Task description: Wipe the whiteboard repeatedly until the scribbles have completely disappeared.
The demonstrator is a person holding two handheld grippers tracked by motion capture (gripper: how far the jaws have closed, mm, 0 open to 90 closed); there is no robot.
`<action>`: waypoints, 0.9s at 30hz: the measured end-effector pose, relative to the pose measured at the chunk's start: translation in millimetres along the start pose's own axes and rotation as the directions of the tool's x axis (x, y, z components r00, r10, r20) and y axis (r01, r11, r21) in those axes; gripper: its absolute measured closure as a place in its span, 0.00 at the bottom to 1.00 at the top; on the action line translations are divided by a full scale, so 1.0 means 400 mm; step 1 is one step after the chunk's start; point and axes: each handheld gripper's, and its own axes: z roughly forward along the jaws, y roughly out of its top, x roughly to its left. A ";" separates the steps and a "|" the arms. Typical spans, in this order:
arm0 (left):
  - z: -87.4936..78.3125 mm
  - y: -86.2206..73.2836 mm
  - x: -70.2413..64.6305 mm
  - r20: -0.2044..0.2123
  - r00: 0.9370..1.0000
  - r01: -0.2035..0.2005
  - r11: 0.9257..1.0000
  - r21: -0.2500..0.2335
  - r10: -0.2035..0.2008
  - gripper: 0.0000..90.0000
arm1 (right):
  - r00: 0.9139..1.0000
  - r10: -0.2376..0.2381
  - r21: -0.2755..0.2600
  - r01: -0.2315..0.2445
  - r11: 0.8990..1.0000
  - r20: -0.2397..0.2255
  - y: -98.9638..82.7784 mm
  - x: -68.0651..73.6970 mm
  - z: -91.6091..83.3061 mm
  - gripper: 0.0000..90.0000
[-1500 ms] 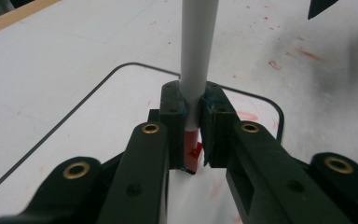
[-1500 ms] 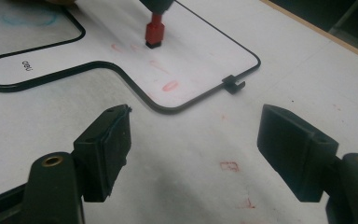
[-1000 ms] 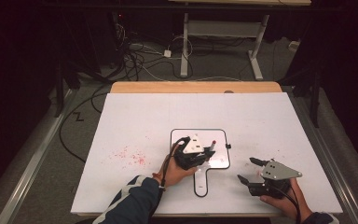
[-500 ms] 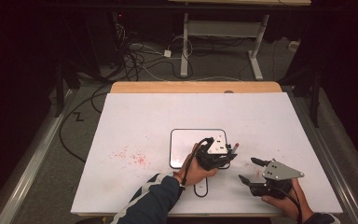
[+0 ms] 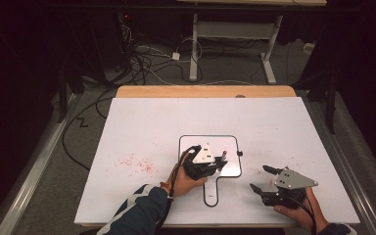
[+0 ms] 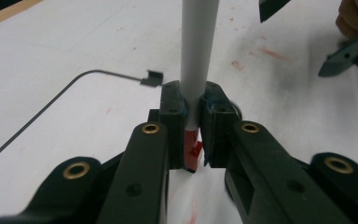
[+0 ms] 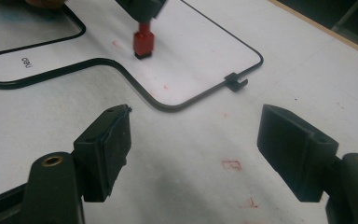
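My left gripper is shut on a marker with a grey-white barrel, pinched near its red end. It hangs over the lower middle of a small white board with a black rim and a handle. In the right gripper view the marker's red end points down from the left gripper, at or just above the board. My right gripper stands open and empty over bare table, right of the handle.
Red ink smudges mark the white table left of the board, with fainter ones near the right gripper. A small black clip sticks out from the board's right rim. A wooden strip edges the table's far side.
The left gripper swung right across the board with the marker, then came back left to about where it began. The right gripper stayed in place.
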 end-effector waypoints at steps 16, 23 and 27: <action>-0.068 -0.040 -0.007 -0.001 1.000 0.010 1.000 0.010 -0.010 0.88 | 1.000 -0.001 -0.005 0.001 1.000 0.000 0.001 -0.001 -0.001 0.29; -0.011 -0.010 -0.030 0.027 1.000 -0.001 1.000 -0.015 0.001 0.88 | 1.000 -0.006 -0.002 0.006 1.000 -0.003 0.005 0.004 0.003 0.29; 0.032 0.015 -0.036 0.040 0.999 -0.005 1.000 -0.020 0.006 0.88 | 1.000 -0.007 -0.002 0.007 1.000 -0.005 0.003 0.002 0.005 0.29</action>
